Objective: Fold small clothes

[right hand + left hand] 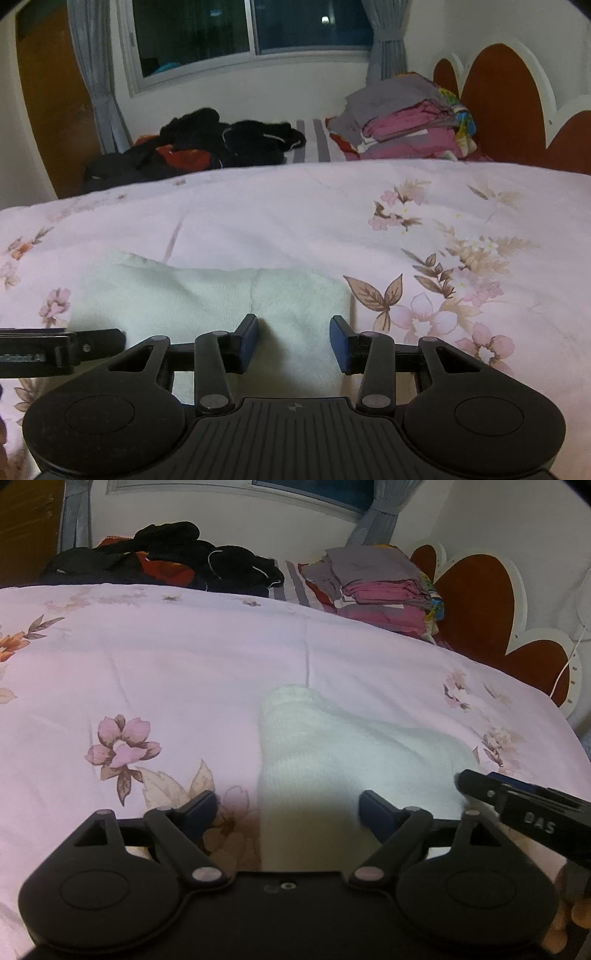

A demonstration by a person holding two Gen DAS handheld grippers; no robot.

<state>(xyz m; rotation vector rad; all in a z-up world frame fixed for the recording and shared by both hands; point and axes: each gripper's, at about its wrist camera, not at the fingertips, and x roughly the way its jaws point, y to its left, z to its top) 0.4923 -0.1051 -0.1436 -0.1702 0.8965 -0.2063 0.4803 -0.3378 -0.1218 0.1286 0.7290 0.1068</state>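
A small white knitted garment [332, 746] lies flat on the pink floral bedspread [147, 657]. My left gripper [291, 812] stands open over the garment's near left part, blue pads wide apart and cloth showing between them. My right gripper [293, 343] hovers open at the garment's [207, 295] right end, its pads on either side of a flat strip of cloth without pressing it. The right gripper's black finger [476, 784] shows at the right edge of the left wrist view. The left gripper's finger [96, 341] shows at the left edge of the right wrist view.
At the back of the bed lie a heap of black and red clothes [221, 144] and a stack of folded grey and pink clothes [406, 118]. A red and white headboard [502, 99] stands on the right. A window with grey curtains [251, 33] is behind.
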